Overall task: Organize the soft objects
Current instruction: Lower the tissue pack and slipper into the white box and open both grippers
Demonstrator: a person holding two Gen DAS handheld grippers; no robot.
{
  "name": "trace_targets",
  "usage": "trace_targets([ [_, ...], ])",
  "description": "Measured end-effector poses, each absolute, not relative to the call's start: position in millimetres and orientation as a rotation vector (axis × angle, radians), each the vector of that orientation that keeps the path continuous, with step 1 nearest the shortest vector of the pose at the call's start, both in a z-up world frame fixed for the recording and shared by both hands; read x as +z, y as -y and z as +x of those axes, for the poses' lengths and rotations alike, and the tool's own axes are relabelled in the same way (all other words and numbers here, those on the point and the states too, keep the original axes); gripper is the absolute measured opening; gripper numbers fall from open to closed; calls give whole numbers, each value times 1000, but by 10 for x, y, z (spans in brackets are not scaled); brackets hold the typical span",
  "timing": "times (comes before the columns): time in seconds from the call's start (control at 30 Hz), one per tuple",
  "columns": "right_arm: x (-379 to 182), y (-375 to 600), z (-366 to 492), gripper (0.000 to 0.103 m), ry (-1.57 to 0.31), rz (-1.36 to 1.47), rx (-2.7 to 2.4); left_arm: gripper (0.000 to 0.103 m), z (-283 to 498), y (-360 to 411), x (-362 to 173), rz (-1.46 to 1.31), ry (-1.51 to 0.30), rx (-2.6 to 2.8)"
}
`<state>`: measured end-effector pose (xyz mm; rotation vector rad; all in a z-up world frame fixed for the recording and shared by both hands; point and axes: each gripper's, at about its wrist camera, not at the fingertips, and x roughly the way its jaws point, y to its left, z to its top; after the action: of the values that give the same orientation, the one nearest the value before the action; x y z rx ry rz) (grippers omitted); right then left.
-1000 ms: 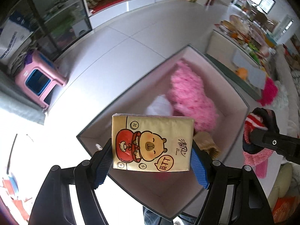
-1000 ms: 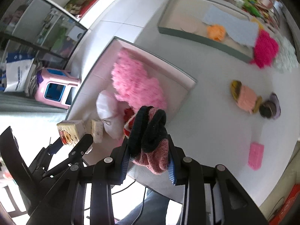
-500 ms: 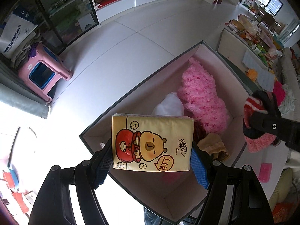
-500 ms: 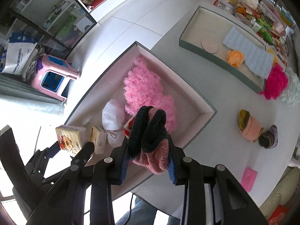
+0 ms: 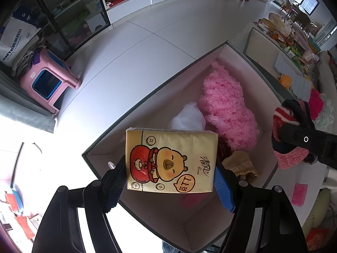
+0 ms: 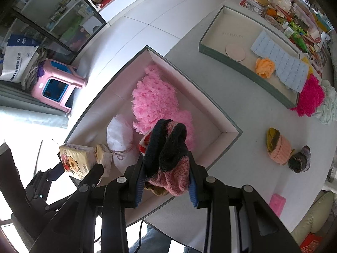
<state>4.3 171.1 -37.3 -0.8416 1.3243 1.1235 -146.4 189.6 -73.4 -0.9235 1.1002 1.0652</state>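
Left wrist view shows my left gripper (image 5: 170, 181) clamped on a yellow tissue pack (image 5: 171, 160), blue pads pressing its two short sides, so the pack sits squarely between the fingers above the near corner of the open box (image 5: 147, 99). In the right wrist view my right gripper (image 6: 167, 181) is squeezed on a bundled knit sock (image 6: 168, 158), black cuff uppermost, hanging over the box's near side. Inside the box I see a fluffy pink cloth (image 6: 155, 101) beside a tied white pouch (image 6: 120, 139).
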Motion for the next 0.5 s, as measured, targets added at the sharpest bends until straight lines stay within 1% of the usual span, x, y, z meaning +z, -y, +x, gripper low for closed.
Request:
trace_targets([
  [0.5,-473,-1781,45,37,-1322,-869,1121,76,-1403,-1938,-801,-924,-1125,1061],
])
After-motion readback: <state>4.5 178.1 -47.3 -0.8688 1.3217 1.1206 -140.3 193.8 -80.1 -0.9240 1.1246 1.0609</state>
